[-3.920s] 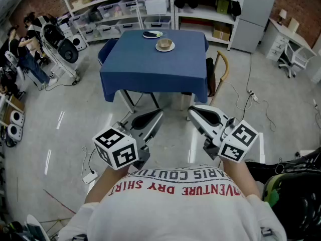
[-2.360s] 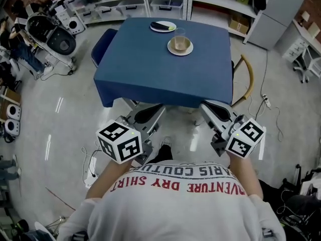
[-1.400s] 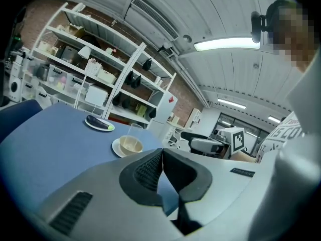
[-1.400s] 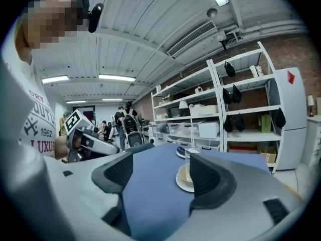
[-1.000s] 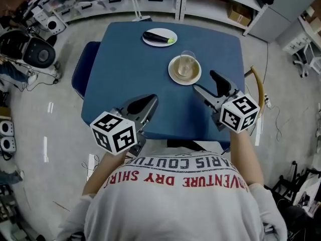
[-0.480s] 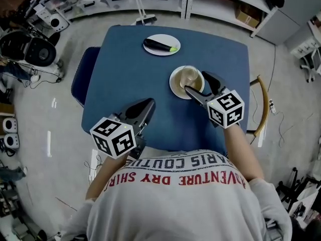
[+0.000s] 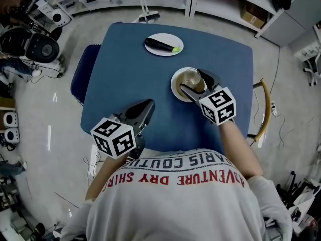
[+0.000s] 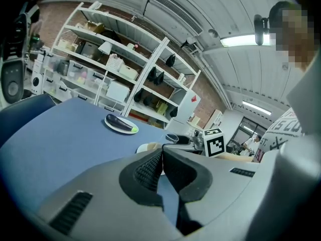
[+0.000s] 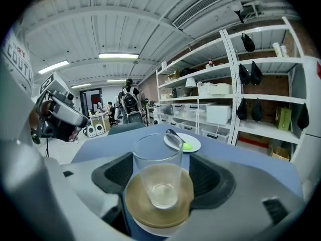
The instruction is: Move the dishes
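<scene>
1. right gripper (image 7: 192, 81): jaws apart, one on each side of the glass (image 9: 156, 174), which stands upright on the tan saucer (image 9: 134, 205).
2. contact between the pads and the saucer rim cannot be confirmed; the view is too close to tell.
3. the saucer sits right of centre on the blue table (image 7: 120, 69).
4. left gripper (image 8: 161, 157): jaws together, nothing between them, over the table's near left part.
5. a white plate (image 7: 169, 37) bearing an eggplant (image 7: 158, 44) lies near the far edge, apart from the saucer.
</scene>
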Tool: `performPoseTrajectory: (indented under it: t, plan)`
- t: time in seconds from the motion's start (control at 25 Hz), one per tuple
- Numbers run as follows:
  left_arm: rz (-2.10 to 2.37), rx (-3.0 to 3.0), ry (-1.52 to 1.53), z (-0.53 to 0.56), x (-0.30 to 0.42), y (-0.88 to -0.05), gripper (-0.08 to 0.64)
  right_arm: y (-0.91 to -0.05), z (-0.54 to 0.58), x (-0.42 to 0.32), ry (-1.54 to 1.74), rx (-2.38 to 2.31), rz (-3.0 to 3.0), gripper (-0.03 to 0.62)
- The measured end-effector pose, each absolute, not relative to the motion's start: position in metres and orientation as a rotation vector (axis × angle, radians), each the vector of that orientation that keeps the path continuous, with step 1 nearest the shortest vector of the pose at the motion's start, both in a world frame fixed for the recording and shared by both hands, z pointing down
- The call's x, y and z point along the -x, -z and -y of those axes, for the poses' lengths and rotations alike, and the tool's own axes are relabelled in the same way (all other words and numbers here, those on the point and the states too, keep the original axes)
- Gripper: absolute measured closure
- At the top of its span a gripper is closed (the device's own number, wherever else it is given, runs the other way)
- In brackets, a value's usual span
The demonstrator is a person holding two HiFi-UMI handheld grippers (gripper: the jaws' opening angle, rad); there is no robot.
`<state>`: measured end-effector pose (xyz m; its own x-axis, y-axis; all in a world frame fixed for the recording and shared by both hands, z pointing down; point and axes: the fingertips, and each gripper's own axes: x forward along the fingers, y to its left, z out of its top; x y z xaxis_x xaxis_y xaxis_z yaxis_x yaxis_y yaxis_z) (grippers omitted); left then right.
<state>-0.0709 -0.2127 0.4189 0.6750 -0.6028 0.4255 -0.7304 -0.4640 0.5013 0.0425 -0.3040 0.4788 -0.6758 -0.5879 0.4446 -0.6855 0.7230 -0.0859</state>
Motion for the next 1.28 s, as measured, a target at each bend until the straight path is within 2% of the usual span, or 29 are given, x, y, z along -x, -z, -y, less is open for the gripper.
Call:
performPoseTrajectory:
  t: [0.32,0.48,1.28]
  plan:
    - [1.041,-2.195,-0.236,0.214,0.075,-0.424,0.532,-0.480,0.306,-0.038,-0.325,-0.970,2.543,0.261]
    - [1.046,-2.189,-0.230,0.214,0.076,-0.425,0.532,-0.481,0.307,-0.038,-0.316,-0.982,2.536,0.304]
    - [1.052,-2.195,-0.199,0.204,0.080,-0.422,0.532,-0.481,0.302,-0.037,-0.299,-0.965,2.484,0.307]
